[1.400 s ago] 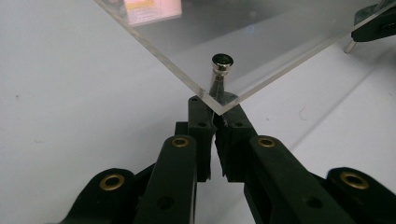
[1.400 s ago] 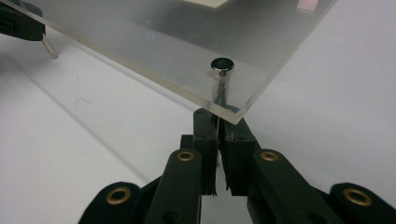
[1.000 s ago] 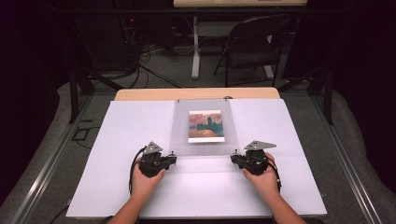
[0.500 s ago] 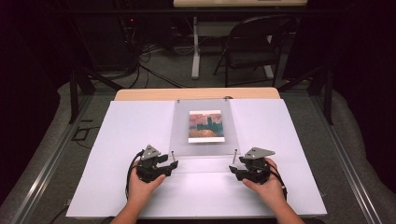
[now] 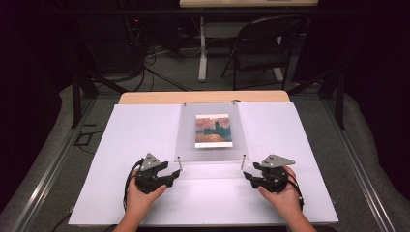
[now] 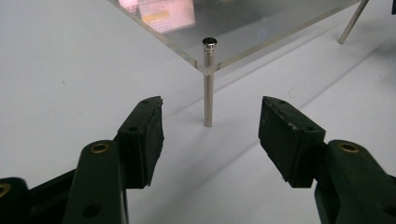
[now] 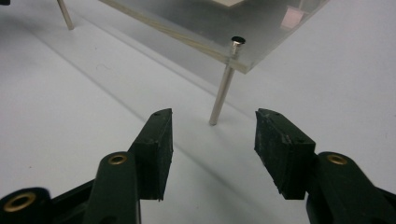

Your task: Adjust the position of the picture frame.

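Observation:
A clear acrylic plate stands on thin metal legs over the white board, with a small painting print in its middle. My left gripper sits just short of the front left leg. In the left gripper view the leg rises a little beyond the gripper, whose jaws have just been opening, nothing between them. My right gripper faces the front right leg. That leg stands just past the gripper, open, its jaws having just closed a little on nothing.
The white board covers a wooden table. Behind the table are a folding chair and cables on the floor. Metal rails run along both sides.
Both grippers have drawn back a little toward the near edge, away from the plate's front legs, and their jaws have spread apart.

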`<state>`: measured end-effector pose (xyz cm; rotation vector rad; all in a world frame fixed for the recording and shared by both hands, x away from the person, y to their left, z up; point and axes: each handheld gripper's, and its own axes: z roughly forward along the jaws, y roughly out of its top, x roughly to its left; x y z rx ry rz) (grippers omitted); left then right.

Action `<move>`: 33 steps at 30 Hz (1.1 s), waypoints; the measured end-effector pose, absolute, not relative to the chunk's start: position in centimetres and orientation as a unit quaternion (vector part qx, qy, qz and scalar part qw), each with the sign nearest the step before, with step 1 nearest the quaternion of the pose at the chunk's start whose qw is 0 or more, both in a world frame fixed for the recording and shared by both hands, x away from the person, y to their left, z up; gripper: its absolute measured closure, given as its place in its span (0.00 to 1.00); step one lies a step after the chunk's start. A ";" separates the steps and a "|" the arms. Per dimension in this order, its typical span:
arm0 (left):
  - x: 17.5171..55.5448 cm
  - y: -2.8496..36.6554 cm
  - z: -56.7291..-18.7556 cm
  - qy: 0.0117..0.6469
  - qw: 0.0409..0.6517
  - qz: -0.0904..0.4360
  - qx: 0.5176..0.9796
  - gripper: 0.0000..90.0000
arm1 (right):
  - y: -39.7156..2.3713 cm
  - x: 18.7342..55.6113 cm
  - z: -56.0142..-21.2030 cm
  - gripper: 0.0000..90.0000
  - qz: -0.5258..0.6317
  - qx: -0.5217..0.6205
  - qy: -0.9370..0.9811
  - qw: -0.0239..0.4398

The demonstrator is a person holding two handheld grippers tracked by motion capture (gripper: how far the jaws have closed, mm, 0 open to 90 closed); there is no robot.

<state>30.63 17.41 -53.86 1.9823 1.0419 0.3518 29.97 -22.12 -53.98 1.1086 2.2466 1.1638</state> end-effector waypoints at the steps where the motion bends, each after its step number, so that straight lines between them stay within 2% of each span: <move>1: 30.6 17.5 -53.8 0.419 0.425 0.142 0.790 0.45 | -22.3 30.0 -54.0 0.53 0.416 0.398 0.795 0.188; 6: 30.5 18.2 -53.6 0.430 0.427 0.142 0.783 0.45 | -22.8 30.2 -53.8 0.52 0.424 0.419 0.779 0.194; 13: 30.2 19.2 -53.1 0.441 0.434 0.139 0.773 0.44 | -23.2 30.0 -53.0 0.47 0.427 0.404 0.781 0.212; 17: 30.4 19.8 -52.8 0.450 0.437 0.139 0.767 0.44 | -23.6 30.0 -52.7 0.48 0.424 0.406 0.783 0.207; 23: 30.9 20.4 -52.5 0.473 0.436 0.137 0.753 0.44 | -23.8 30.2 -52.6 0.43 0.418 0.412 0.784 0.201; 25: 31.1 20.5 -52.4 0.475 0.437 0.134 0.752 0.44 | -23.8 30.2 -52.5 0.46 0.416 0.411 0.786 0.201; 33: 31.4 20.5 -52.1 0.470 0.436 0.142 0.754 0.45 | -23.7 30.4 -52.4 0.48 0.411 0.404 0.793 0.195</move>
